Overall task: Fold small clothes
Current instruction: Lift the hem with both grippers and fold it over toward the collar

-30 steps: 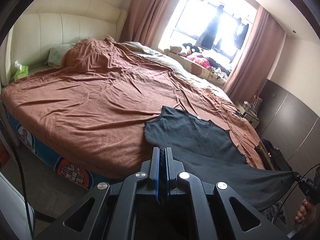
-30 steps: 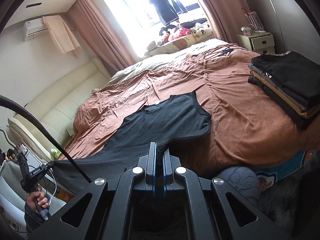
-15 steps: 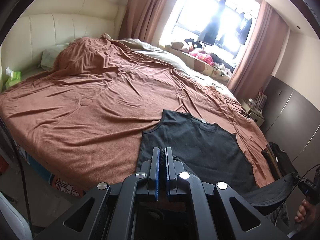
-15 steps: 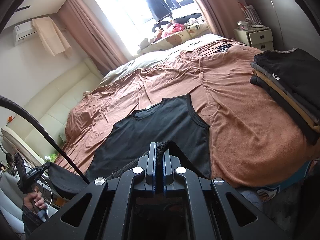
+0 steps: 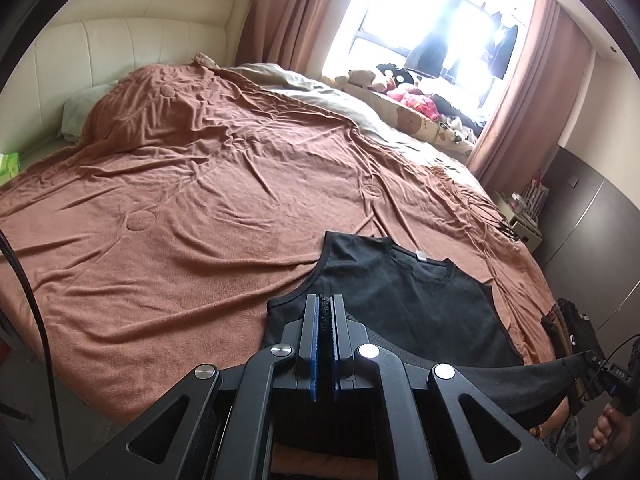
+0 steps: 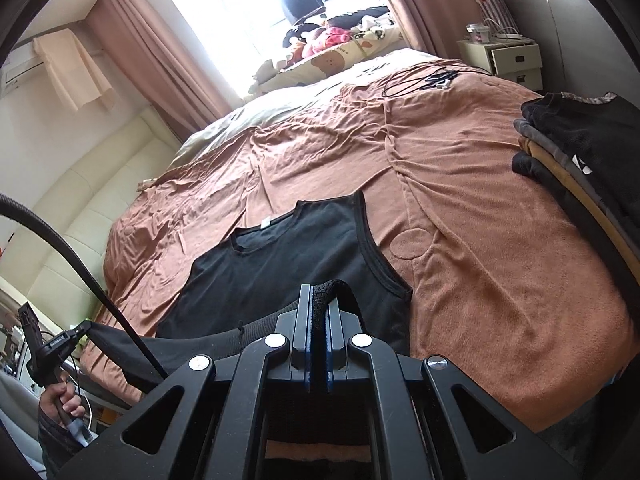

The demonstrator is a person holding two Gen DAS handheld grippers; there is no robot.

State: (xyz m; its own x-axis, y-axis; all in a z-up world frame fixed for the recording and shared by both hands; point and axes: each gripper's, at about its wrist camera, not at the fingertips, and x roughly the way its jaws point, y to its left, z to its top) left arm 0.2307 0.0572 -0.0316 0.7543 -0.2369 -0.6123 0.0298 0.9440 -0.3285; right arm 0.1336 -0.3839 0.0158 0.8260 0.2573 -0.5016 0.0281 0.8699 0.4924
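A black sleeveless shirt (image 5: 404, 312) lies spread on the brown blanket (image 5: 192, 216) near the foot of the bed, its neckline and white label pointing toward the window and its shoulders flat on the blanket. The hem end is lifted off the bed and stretched between the two claws. The left claw (image 5: 325, 312) is pressed together on one hem corner, with dark fabric bunched between its blue pads. The right claw (image 6: 318, 304) is likewise pinching the other hem corner, and a fold of the hem loops over its tips. In the left wrist view the right claw shows at the far right edge with the hem pulled taut up to it and a hand (image 5: 612, 428) on its handle. In the right wrist view the left claw appears at the lower left, gripped by the other hand (image 6: 60, 404). A stack of folded clothes (image 6: 576, 152) sits on the blanket at the right side of the bed, well apart from the shirt.
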